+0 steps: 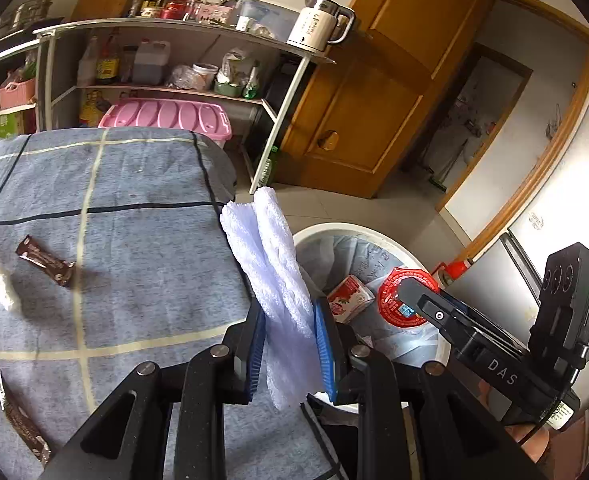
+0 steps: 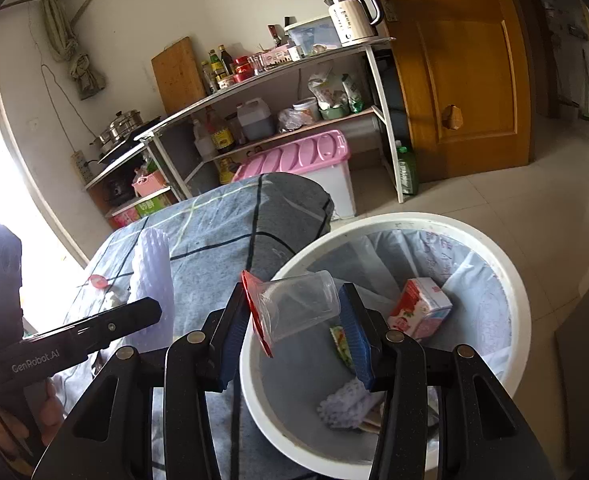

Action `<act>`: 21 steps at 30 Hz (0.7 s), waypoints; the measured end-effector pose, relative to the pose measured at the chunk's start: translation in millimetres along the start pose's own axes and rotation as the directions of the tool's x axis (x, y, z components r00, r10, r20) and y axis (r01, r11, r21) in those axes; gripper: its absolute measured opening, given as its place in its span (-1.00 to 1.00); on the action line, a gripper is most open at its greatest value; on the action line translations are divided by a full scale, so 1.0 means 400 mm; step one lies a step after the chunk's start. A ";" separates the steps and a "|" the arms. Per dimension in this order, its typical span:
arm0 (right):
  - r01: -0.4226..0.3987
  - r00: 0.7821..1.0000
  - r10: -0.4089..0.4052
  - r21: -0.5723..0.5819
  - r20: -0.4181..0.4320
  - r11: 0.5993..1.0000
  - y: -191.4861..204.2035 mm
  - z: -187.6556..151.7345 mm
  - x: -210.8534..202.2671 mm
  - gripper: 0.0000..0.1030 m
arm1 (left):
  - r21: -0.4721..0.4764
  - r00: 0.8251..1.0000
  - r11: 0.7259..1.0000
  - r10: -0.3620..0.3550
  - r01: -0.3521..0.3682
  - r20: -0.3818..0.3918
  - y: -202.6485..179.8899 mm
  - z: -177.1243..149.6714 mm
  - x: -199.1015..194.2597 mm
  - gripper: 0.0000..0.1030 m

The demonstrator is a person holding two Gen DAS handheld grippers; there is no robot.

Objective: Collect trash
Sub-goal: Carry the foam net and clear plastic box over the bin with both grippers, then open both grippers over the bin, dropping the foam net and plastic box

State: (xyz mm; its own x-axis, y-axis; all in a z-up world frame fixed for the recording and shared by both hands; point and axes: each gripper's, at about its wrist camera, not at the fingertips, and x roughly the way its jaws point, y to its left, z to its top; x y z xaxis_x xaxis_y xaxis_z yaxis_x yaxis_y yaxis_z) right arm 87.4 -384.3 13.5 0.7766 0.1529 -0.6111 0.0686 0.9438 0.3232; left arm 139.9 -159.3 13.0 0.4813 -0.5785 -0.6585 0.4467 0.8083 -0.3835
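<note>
The left gripper [image 1: 292, 344] is clamped on a white foam sleeve [image 1: 278, 272], which stands up and away from its blue pads [image 1: 256, 354] over the edge of the grey checked cloth [image 1: 114, 208]. Just to the right of those jaws and below them sits the white trash bin [image 2: 390, 220], lined with a pale bag.

The right gripper [image 2: 298, 322] holds a clear plastic cup [image 2: 302, 304] lying on its side between its jaws, red foil lid [image 2: 256, 312] against the left pad – directly above the bin's near rim. Beyond its right finger, inside the bin, lies a pink and red carton [image 2: 420, 310] (a bit of white foam mesh [image 2: 346, 400] lies nearer the tongs, under that same finger).

Left of the left gripper, on the cloth, rest a brown wrapper [image 1: 46, 266] and a crumpled white tissue [image 1: 0, 284] – a second brown wrapper [image 1: 16, 416] lies nearer, by the left finger's base.
</note>
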 end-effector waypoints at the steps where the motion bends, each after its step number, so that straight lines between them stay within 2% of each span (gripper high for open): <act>1: 0.011 1.000 -0.011 0.001 -0.001 1.000 -0.013 0.000 -0.003 -0.10 | 0.006 1.000 1.000 -0.008 0.008 -0.008 -0.015 0.000 0.012 -0.53; 8: 0.057 0.998 -0.056 0.025 -0.022 0.998 -0.088 -0.003 -0.004 -0.10 | 0.050 0.997 0.998 -0.044 0.047 -0.069 -0.093 -0.006 0.096 -0.52; 16: 0.105 0.992 -0.103 0.024 -0.072 0.994 -0.142 0.000 0.032 -0.10 | 0.064 0.993 0.997 -0.036 0.043 -0.115 -0.126 -0.009 0.172 -0.52; 21: 0.153 0.981 -0.151 0.000 -0.121 0.988 -0.166 -0.003 0.059 -0.08 | 0.084 0.989 0.995 -0.032 0.044 -0.145 -0.143 -0.010 0.214 -0.51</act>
State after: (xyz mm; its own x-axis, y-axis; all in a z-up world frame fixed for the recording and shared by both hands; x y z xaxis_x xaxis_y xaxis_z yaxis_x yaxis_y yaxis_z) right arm 100.6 -442.9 -23.2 0.6755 0.0425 -0.7361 0.1860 0.9562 0.2259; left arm 152.4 -254.5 -24.1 0.3524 -0.5819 -0.7329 0.5295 0.7698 -0.3565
